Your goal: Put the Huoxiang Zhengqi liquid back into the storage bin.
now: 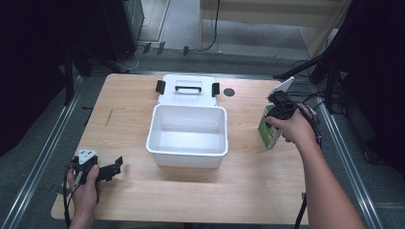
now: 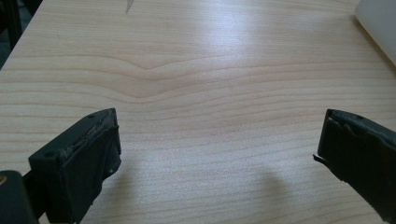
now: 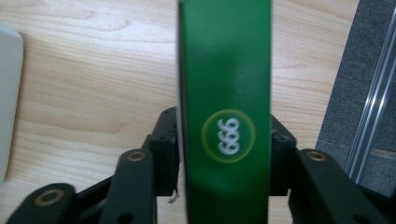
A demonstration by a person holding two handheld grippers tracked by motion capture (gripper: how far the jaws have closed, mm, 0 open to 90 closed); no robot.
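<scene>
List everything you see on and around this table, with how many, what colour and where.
Tub: one, white, open, table centre.
Lid: one, white, black handle and clips, lying flat behind the tub.
Carton: one, green and white, right side of the table, between the right claw's jaws.
Table: one, light wood.
Round hole: one, dark, in the tabletop right of the lid.
Left claw: one, black, open over bare wood, near left corner.
Right claw: one, black, shut on the carton.

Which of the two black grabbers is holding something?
The right gripper, beside the white box: its jaws are shut on the green carton. The left gripper is open over bare table.
</scene>
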